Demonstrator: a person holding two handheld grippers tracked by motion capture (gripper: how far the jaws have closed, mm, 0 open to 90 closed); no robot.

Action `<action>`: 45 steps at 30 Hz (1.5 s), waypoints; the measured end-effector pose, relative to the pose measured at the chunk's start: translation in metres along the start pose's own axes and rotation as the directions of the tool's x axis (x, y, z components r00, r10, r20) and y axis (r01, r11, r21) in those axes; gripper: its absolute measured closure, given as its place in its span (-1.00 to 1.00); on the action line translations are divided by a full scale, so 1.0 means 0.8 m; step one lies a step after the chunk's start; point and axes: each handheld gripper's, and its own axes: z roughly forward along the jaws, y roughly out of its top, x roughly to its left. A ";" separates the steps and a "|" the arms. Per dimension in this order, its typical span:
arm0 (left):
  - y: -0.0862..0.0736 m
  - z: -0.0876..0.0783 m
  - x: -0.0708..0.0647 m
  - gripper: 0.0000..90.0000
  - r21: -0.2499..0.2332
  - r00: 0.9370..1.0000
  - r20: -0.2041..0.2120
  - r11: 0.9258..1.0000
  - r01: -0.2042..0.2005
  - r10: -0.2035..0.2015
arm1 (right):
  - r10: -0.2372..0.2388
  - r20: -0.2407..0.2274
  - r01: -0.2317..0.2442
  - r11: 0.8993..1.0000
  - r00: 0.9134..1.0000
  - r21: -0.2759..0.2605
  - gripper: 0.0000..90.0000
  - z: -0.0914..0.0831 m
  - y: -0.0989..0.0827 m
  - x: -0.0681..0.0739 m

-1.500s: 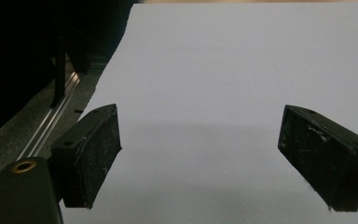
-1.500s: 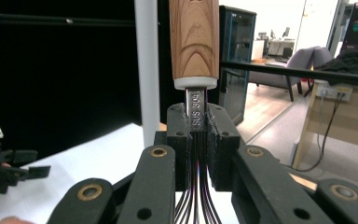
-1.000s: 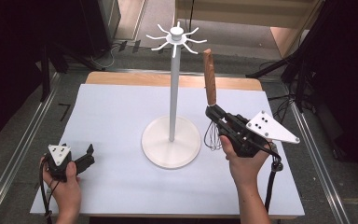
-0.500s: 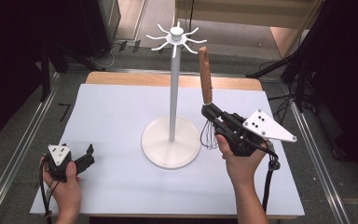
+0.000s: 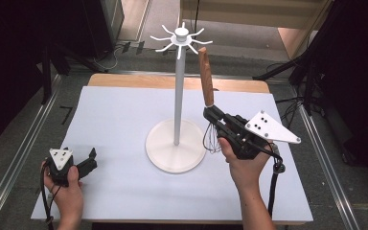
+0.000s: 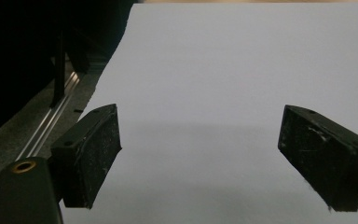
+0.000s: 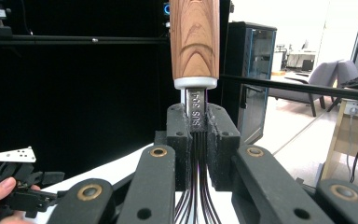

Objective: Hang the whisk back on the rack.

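Note:
A whisk stands upright with its wooden handle (image 5: 205,76) on top and its wire loops (image 5: 212,139) hanging below. My right gripper (image 5: 214,114) is shut on the whisk's metal neck, just right of the white stand's pole (image 5: 177,96). The handle's tip reaches close to the ring of hooks (image 5: 181,37) at the stand's top. In the right gripper view the pads (image 7: 179,135) clamp the neck below the handle (image 7: 195,42). My left gripper (image 5: 92,160) rests at the table's near left, open, with nothing between its pads (image 6: 91,154).
The stand's round white base (image 5: 175,153) sits mid-table on a white sheet (image 5: 120,115). A wooden table edge (image 5: 139,82) shows at the back. Metal rails (image 5: 24,158) run along the left side, and dark equipment surrounds the table.
My right gripper has carried the whisk slightly left, toward the stand's pole and hooks. The left gripper has stayed put.

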 end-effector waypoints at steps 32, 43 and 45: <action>0.000 0.001 0.001 -0.70 0.002 1.000 0.001 1.000 0.009 -0.009 | 0.003 0.016 -0.004 1.000 1.000 0.018 0.84 0.023 -0.010 0.001; 0.000 0.001 0.000 -0.70 0.003 1.000 0.000 1.000 0.004 -0.004 | 0.012 0.006 -0.012 1.000 1.000 0.011 0.80 0.025 -0.013 0.004; 0.000 0.001 0.000 -0.70 0.004 1.000 0.001 1.000 0.003 -0.003 | 0.010 0.006 -0.010 1.000 1.000 0.015 0.76 0.024 -0.013 0.005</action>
